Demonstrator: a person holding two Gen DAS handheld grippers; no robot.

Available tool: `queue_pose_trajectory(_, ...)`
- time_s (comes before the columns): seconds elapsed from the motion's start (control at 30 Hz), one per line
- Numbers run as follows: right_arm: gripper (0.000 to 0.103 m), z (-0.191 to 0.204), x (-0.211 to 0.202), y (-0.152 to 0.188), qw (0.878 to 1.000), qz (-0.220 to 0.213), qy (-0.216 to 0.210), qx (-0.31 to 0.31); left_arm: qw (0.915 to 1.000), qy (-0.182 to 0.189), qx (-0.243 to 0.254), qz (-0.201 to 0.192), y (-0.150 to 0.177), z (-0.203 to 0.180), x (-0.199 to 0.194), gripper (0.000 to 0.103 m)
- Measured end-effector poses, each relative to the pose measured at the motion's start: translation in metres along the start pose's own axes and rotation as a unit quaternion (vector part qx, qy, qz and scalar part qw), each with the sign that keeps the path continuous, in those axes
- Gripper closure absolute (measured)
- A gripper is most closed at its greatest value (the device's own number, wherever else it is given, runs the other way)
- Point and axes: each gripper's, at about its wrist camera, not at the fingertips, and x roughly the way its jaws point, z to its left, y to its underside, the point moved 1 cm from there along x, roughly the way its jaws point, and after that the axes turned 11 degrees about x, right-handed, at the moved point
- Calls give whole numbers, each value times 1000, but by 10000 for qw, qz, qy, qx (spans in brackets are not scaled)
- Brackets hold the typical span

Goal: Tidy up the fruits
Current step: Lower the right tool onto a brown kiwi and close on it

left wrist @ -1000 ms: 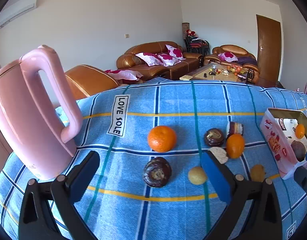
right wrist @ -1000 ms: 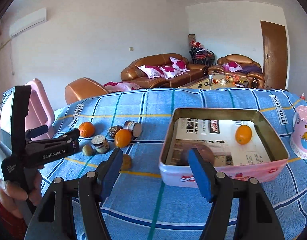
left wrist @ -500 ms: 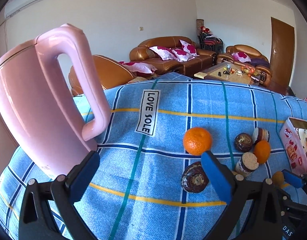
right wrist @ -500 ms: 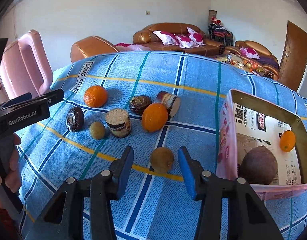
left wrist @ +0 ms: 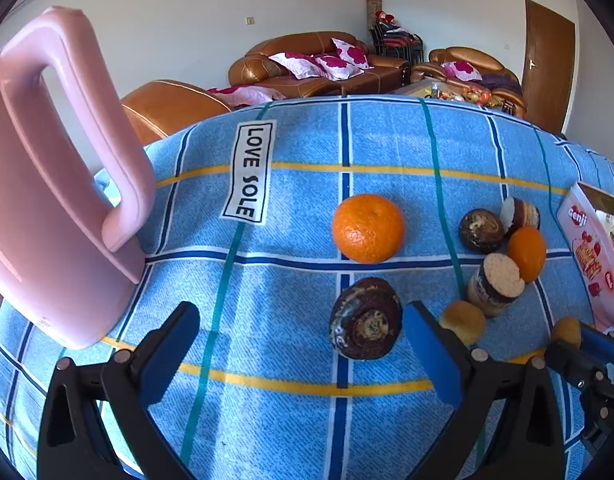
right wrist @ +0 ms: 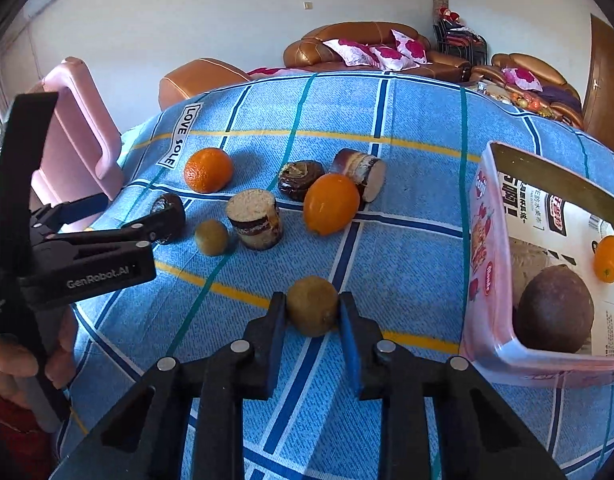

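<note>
One kiwi point(right wrist: 313, 306) sits clamped in the right gripper point(right wrist: 311, 312).

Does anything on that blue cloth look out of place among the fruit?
Yes: several cake pieces lie among the fruit. One layered cake roll lies tipped on its side behind the orange fruit; another stands upright.

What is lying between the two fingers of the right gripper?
A small brown kiwi, resting on the blue cloth. The right gripper pads press its sides; the right wrist view shows it.
</note>
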Motion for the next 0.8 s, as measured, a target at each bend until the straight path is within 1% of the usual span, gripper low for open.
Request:
queue_pose_trajectory(0.07,75,1,-4,0,9999,-96,-34,1,9999,95,-87,35,2,0,3,0)
queue_pose_trajectory(0.1,75,3,-5,0,9999,-139,-29,-15,9999,135,-33,79,2,-2,5,0)
queue_pose_trajectory(0.17,75,5,-7,0,9998,-202,-28,-52,9997,180,106,131,1,-8,7,4)
queue_pose_trajectory(0.23,75,7,-8,0,9997,-237,-72,-72,9990,393,163,115,0,-12,7,24)
queue_pose_trajectory(0.3,75,8,-11,-1,9995,-284,-99,-74,9982,553,169,181,0,-15,8,33)
queue_pose_trajectory(0.37,75,8,-12,-1,9993,-327,-143,-64,9982,541,188,181,-1,-16,7,37)
queue_pose_trajectory(0.4,75,9,-11,-2,9993,-334,-157,-60,9982,545,183,164,0,-16,6,42)
queue_pose_trajectory(0.43,75,9,-12,-2,9993,-330,-162,-55,9982,555,167,138,0,-17,4,51)
queue_pose_trajectory(0.47,75,8,-11,-2,9993,-327,-164,-40,9982,576,141,106,0,-16,3,57)
queue_pose_trajectory(0.5,75,8,-12,-3,9993,-332,-177,-17,9980,623,111,77,0,-15,2,67)
queue_pose_trajectory(0.6,75,5,-13,-3,9992,-334,-206,36,9976,681,53,66,0,-12,1,68)
queue_pose_trajectory(0.67,75,3,-13,-3,9992,-339,-215,58,9978,654,42,75,1,-9,-1,65)
queue_pose_trajectory(0.7,75,3,-14,-3,9991,-345,-224,66,9979,649,35,81,0,-8,-1,55)
queue_pose_trajectory(0.73,75,2,-14,-2,9991,-357,-222,73,9980,622,18,96,1,-7,-2,33)
queue_pose_trajectory(0.77,75,2,-14,-3,9991,-367,-216,81,9983,581,-18,102,0,-5,-2,23)
queue_pose_trajectory(0.8,75,1,-15,-3,9991,-367,-215,87,9983,578,-69,60,0,-3,-3,15)
